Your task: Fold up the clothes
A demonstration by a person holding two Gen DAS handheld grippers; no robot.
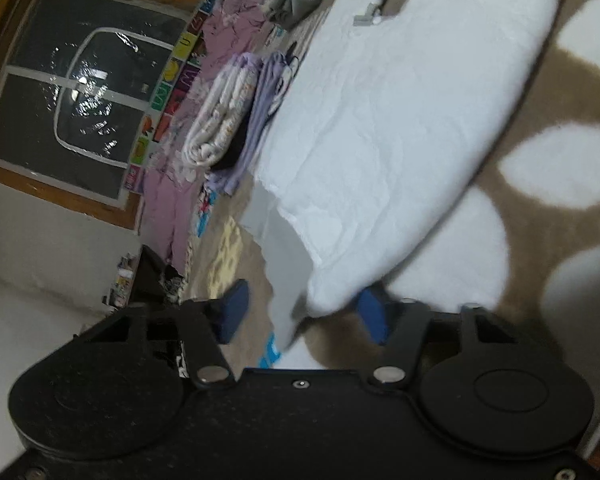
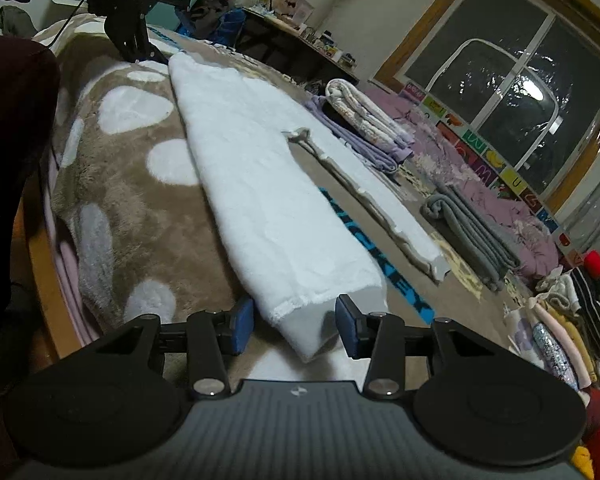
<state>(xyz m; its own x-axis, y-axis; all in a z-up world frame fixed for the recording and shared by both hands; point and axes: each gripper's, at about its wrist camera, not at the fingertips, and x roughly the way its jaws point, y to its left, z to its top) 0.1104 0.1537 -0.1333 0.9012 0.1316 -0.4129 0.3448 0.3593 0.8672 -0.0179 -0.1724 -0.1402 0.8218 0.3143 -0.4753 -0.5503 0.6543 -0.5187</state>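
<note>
Both grippers wide open, gripping nothing: left gripper (image 1: 300, 312) and right gripper (image 2: 296, 326) each straddle an end of the white garment (image 2: 268, 184) stretching ahead. Best pinch both layers squarely, then lift evenly.

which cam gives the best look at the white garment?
Right wrist. It shows the white garment nearly end to end on the spotted blanket, near corner between the right gripper's open jaws. Left wrist sees it closer, blurred, tilted, with its far end cut off.
</note>
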